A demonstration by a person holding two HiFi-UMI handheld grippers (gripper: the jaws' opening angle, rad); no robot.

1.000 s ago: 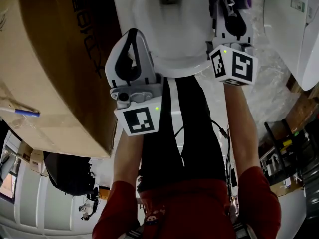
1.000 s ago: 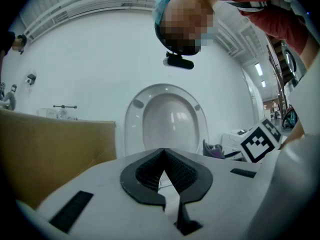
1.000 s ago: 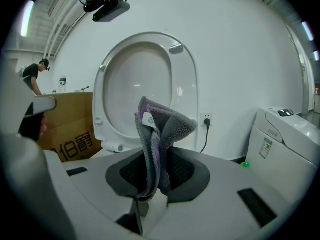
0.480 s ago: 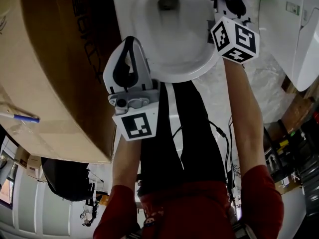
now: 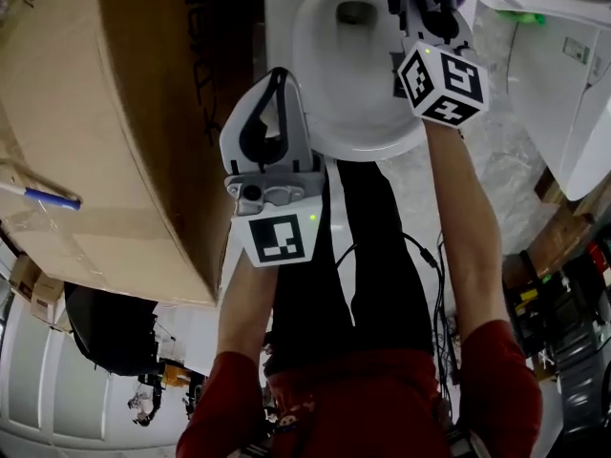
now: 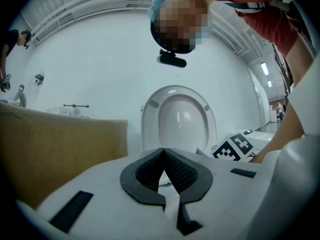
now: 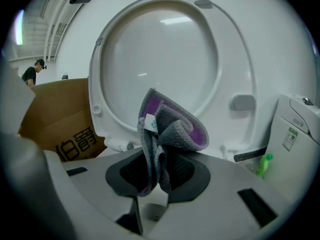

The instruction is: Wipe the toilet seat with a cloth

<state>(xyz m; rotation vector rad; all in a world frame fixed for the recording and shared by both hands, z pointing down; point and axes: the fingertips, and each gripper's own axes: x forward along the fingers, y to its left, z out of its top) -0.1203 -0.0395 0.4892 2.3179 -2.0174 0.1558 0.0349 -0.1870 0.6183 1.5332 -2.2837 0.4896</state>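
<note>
A bare hall with white walls and a pale floor lies around the scene. A big cardboard box stands close on the left of the toilet, whose bowl lies open below the person. The toilet seat is tipped up at the back together with the lid, and its smooth white underside faces the right tongs. These reach over the right side of the bowl and pinch a cloth, grey outside and purple inside. They grip its lower folds, so a loose bunch stands up past the tips. The left tongs hang near the bowl's front left, pressed together with nothing between them.

The cloth looks light, soft and floppy, with no stiffness of its own. To wipe, the bunch would probably have to be pressed flat against the seat. Gripping it low on the gathered folds seems sound, though a thin pinch might slip when dragged over the slick plastic.
</note>
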